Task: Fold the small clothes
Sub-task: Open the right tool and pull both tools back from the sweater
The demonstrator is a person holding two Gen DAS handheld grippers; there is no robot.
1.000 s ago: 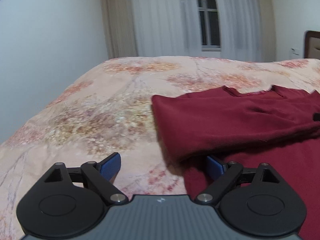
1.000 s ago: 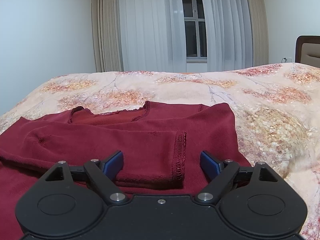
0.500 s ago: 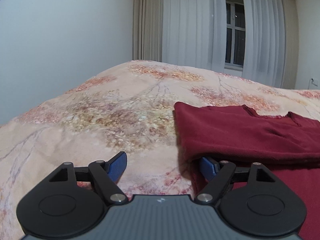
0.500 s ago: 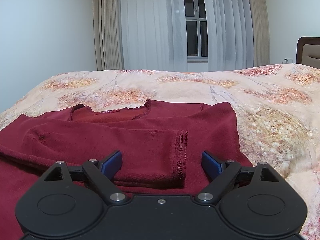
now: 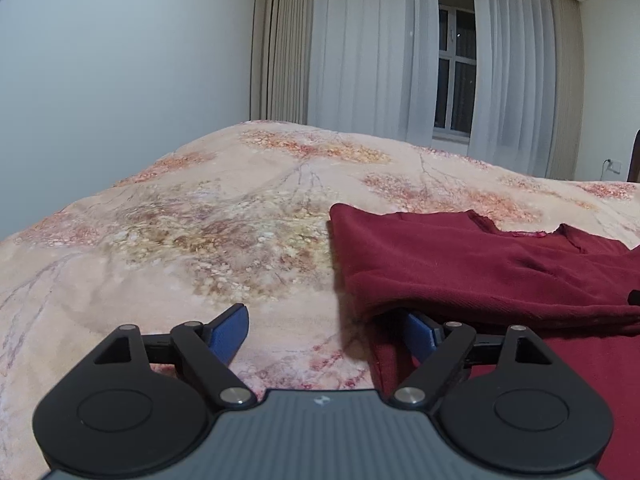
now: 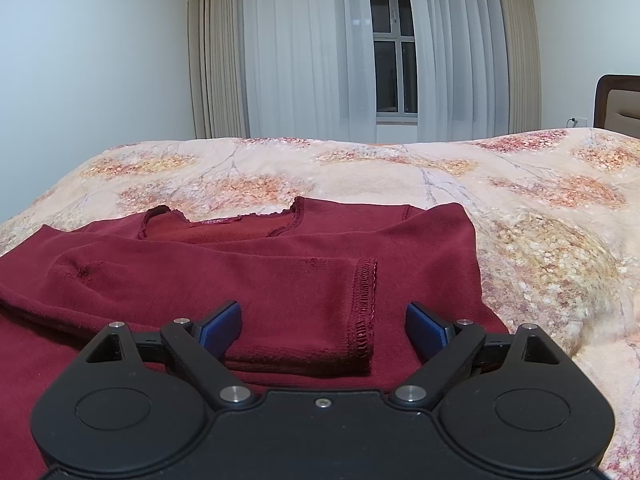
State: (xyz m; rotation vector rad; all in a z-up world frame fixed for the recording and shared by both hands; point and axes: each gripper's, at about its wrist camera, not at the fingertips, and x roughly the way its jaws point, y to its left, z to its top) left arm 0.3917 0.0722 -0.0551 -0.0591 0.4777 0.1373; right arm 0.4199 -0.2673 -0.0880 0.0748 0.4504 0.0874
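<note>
A dark red knit sweater [image 5: 480, 264] lies flat on the bed, neckline away from me, one sleeve folded across its body. In the left wrist view my left gripper [image 5: 322, 312] straddles the garment's left edge. Its jaws are opening: the right fingertip [image 5: 416, 326] is tucked under the folded sleeve's fold, the left one hangs over bare bedspread, and nothing is pinched. In the right wrist view the sweater [image 6: 240, 276] fills the lower left. The sleeve's stitched cuff [image 6: 362, 308] lies between the open fingers of my right gripper [image 6: 323, 308], which do not press on it.
The floral peach bedspread [image 5: 200, 240] covers the bed on all sides of the garment. A plain wall stands at the left, and a curtained window [image 6: 392, 76] lies beyond the bed. A brown headboard [image 6: 616, 100] shows at the far right.
The left wrist view has rolled and swung, so the sweater now sits further right in it. The left jaws narrowed slightly, then widened. The right view is nearly unchanged.
</note>
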